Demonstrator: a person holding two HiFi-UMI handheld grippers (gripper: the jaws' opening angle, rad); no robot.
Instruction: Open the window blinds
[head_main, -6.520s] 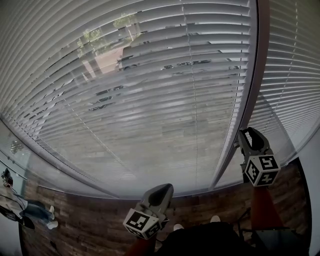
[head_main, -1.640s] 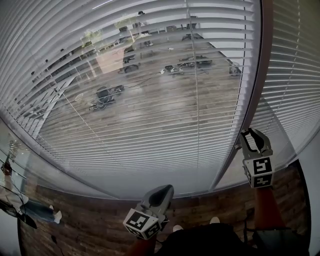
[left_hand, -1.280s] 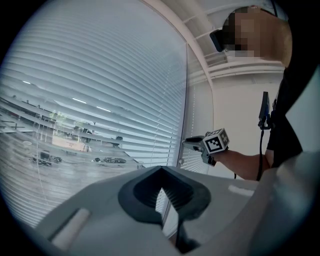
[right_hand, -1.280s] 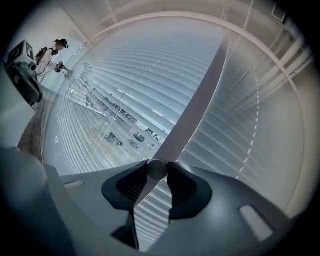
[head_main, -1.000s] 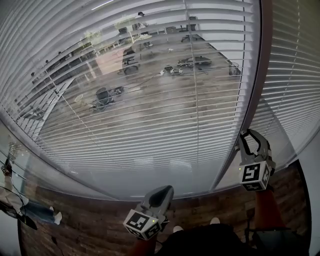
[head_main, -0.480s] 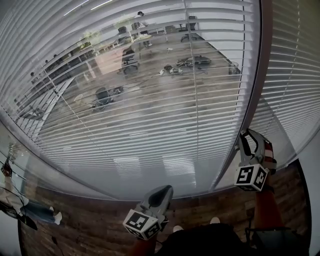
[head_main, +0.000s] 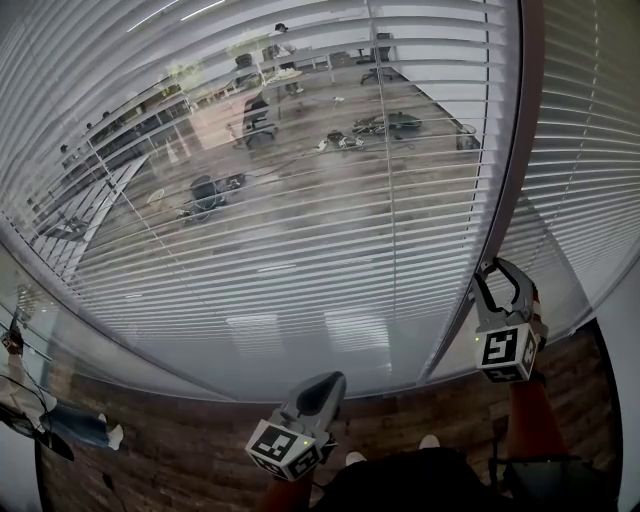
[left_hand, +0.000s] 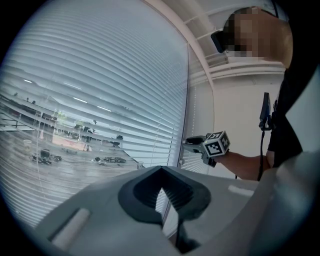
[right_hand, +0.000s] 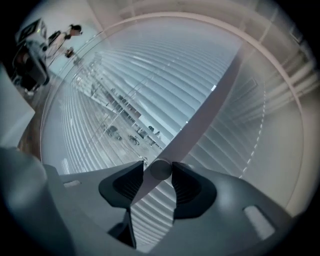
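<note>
- Head view: the blinds (head_main: 300, 220) hang full length over the window. Their slats are tilted flat enough that the hall beyond shows through the gaps. The right gripper (head_main: 500, 272) is raised at the lower part of the window post (head_main: 512, 150), at the blinds' right edge. The left gripper (head_main: 322, 384) hangs low over the wood floor (head_main: 150, 450), well apart from the blinds.
- Left gripper view: its fingers (left_hand: 192, 195) meet at the tips, with only a thin sliver of light behind them and nothing held. The blinds fill the left of the view.
- Right gripper view: its fingers (right_hand: 127, 185) are drawn in narrow on a round grey knob (right_hand: 160, 169), one pad touching each side. I take the knob for the end of the blinds' tilt control, though its shaft cannot be made out against the post.
- Progress, as I judge it: the tilting looks largely done, since the slats already let the view through. What may remain is a little more turn and letting go of the knob. The blinds are not raised.
</note>
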